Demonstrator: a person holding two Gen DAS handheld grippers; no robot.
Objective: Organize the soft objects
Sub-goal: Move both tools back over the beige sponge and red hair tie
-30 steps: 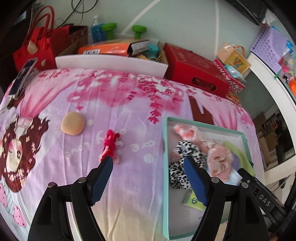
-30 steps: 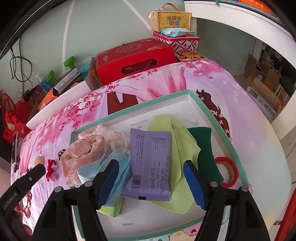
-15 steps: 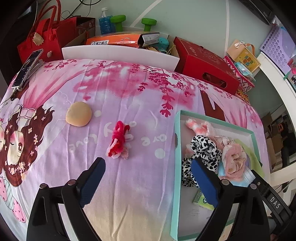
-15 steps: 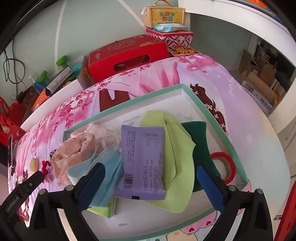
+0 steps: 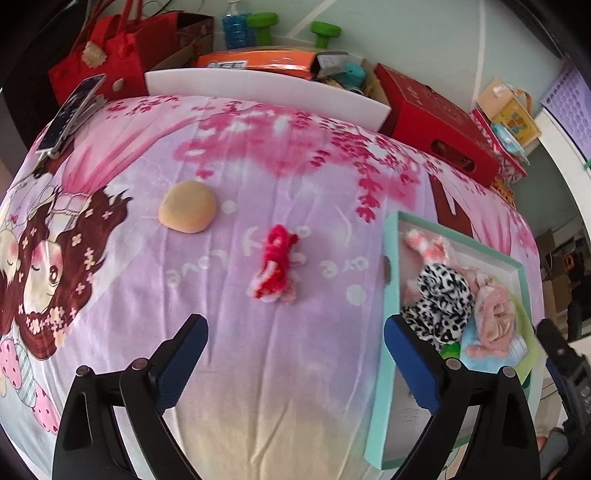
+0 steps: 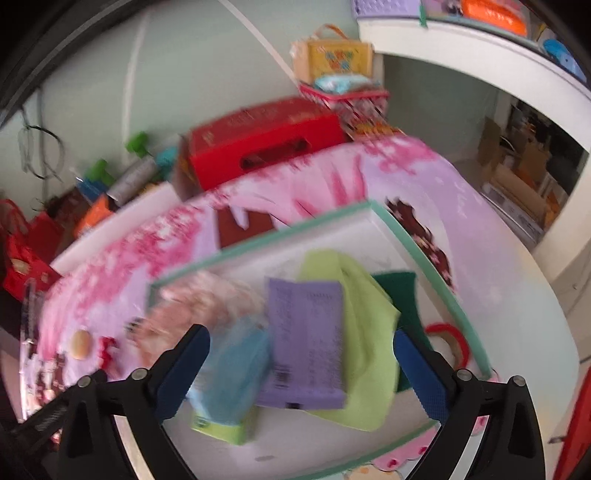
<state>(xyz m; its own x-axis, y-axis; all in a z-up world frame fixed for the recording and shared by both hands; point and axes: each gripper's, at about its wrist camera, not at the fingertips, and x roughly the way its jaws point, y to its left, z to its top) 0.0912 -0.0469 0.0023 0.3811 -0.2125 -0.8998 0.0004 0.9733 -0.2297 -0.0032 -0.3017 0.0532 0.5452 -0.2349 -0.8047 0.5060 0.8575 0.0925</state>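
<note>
A red and white fuzzy hair tie [image 5: 275, 266] lies on the pink bedsheet just ahead of my open, empty left gripper [image 5: 295, 349]. A tan round soft bun [image 5: 187, 211] lies further left. A teal-rimmed white tray [image 5: 390, 258] to the right holds a leopard scrunchie [image 5: 441, 301], pink cloths [image 5: 493, 314] and more. My right gripper [image 6: 301, 363] is open and empty above the tray [image 6: 424, 258], over a purple packet [image 6: 304, 332], a lime cloth [image 6: 365, 321], a blue mask [image 6: 236, 373] and a green sponge [image 6: 400, 291].
A red box [image 5: 432, 118], a white board [image 5: 266, 88], a red bag [image 5: 110, 55], green dumbbells [image 5: 325, 31] and a phone on a clip [image 5: 68, 114] line the bed's far side. A red tape ring [image 6: 448, 338] lies right of the tray. A white shelf [image 6: 480, 55] stands right.
Both grippers have opened wider and drawn back. The left view now shows the hair tie further ahead and centred. The right view is blurred from motion.
</note>
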